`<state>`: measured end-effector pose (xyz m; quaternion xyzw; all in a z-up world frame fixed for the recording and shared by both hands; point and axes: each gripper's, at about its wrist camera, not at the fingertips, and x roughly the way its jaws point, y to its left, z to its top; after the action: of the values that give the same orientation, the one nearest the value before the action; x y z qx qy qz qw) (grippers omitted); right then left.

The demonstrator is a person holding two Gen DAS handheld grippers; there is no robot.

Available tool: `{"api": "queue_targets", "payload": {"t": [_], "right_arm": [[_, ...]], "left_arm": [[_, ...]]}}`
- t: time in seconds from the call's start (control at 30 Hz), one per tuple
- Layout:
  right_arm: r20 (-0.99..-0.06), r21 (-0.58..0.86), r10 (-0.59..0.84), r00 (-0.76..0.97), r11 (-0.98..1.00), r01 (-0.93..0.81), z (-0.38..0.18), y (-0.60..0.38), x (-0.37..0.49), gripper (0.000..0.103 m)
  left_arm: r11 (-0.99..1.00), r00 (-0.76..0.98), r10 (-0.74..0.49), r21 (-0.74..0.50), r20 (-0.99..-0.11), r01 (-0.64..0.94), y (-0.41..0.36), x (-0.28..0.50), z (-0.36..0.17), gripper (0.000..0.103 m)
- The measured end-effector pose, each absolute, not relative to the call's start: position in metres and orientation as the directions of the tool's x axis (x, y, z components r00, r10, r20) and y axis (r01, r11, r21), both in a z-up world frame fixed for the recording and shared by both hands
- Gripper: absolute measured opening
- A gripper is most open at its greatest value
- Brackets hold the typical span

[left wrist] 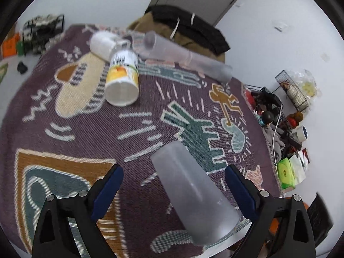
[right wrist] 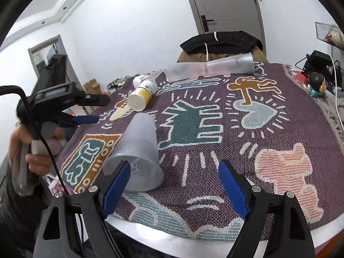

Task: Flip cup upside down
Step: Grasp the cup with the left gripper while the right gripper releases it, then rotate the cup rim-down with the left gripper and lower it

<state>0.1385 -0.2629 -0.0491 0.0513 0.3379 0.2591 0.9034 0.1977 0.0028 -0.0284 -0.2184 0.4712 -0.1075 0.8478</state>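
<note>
While the frosted plastic cup (right wrist: 137,150) is lying tipped on the woven blanket (right wrist: 215,150), both the left gripper (left wrist: 174,180) and right gripper (right wrist: 174,178) are gaping wide, holding nothing, seemingly framing it for a grasp.

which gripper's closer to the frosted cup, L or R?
Right. The right gripper is open with its left finger at the frosted cup rim. The left gripper is open, off the table edge beside it.

You are facing plain white walls (right wrist: 133,21) and a grey door (right wrist: 223,4), with a dark jacket (right wrist: 221,40) lying over a chair behind the blanket-covered table (right wrist: 215,129).
</note>
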Motion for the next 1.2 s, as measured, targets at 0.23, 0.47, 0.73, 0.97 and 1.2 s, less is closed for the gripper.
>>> {"api": "queue_targets", "payload": {"t": [0.23,0.47,0.73,0.97,1.2], "right_arm": [[-0.573,0.261,0.486,0.660,0.872,-0.415,-0.067,-0.275,0.138,0.084],[-0.550,0.256,0.497,0.671,0.865,-0.431,-0.075,-0.275,0.135,0.084],[-0.568,0.270,0.483,0.666,0.874,-0.403,-0.082,-0.284,0.140,0.084],[-0.591,0.290,0.454,0.667,0.891,-0.350,-0.088,-0.298,0.147,0.084],[-0.593,0.288,0.441,0.674,0.897,-0.335,-0.087,-0.305,0.149,0.084]], "left_arm": [[0.868,0.451,-0.402,-0.489,-0.797,-0.091,-0.017,0.220,-0.048,0.095],[0.868,0.372,-0.368,-0.458,-0.852,-0.190,-0.030,0.244,-0.069,0.090],[0.861,0.248,-0.387,-0.444,-0.888,-0.247,-0.027,0.266,-0.093,0.080],[0.844,0.245,-0.438,-0.489,-0.865,-0.219,-0.030,0.265,-0.085,0.066],[0.877,0.396,-0.404,-0.472,-0.825,-0.090,-0.037,0.250,-0.036,0.064]]}}
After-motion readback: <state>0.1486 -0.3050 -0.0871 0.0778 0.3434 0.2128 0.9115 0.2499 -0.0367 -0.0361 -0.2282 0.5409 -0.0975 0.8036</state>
